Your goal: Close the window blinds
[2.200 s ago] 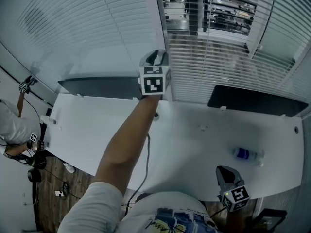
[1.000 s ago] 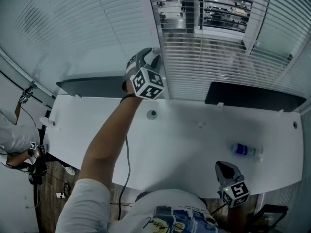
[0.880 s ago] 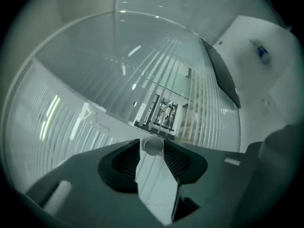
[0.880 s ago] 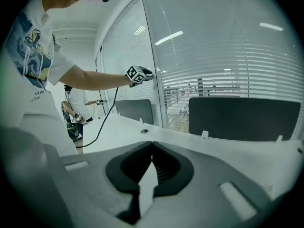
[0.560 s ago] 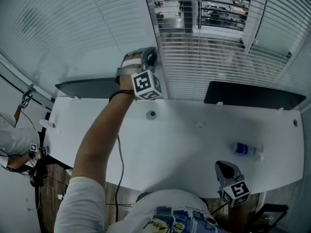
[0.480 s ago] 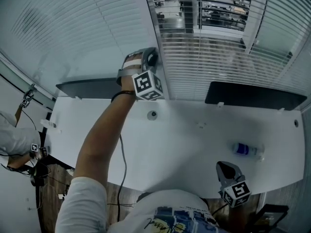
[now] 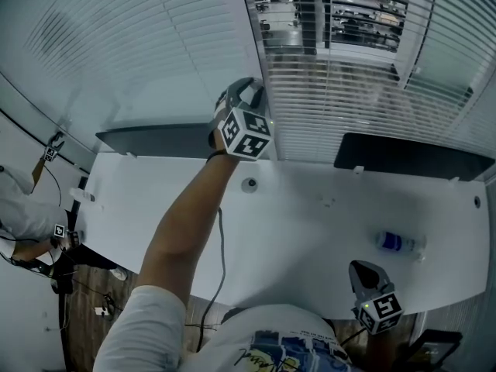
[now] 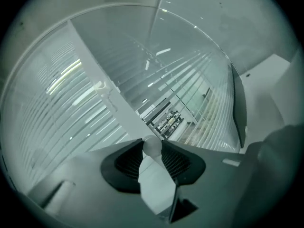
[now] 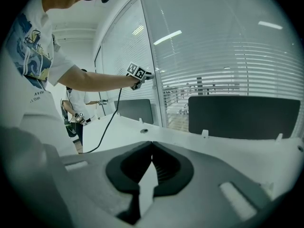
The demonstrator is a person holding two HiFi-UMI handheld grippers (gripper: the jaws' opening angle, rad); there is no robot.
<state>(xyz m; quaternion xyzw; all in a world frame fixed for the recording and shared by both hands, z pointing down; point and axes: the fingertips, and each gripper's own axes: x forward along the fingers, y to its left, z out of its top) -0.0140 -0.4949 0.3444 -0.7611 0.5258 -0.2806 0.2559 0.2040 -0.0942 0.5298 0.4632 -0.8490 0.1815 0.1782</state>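
Observation:
The right blind (image 7: 349, 91) hangs with its slats tilted open, so the room beyond shows through; the left blind (image 7: 155, 45) looks flat and shut. My left gripper (image 7: 249, 91) is raised at the white post (image 7: 252, 45) between them. In the left gripper view, a pale round wand tip (image 8: 152, 146) sits between my left gripper's (image 8: 152, 147) pads, touching both, while the jaws are opening slightly. My right gripper (image 7: 361, 270) hangs low at the desk's front edge, and it (image 9: 151, 144) is shut with nothing in it.
A white desk (image 7: 310, 231) runs under the window, with a water bottle (image 7: 394, 243) lying at the right and a cable grommet (image 7: 249, 184) near the middle. Two dark panels (image 7: 159, 139) (image 7: 411, 157) stand along its back. Another person (image 7: 23, 215) stands at the far left.
My left gripper has shifted a little to the right along the window post and its marker cube has rolled. The right gripper has stayed put.

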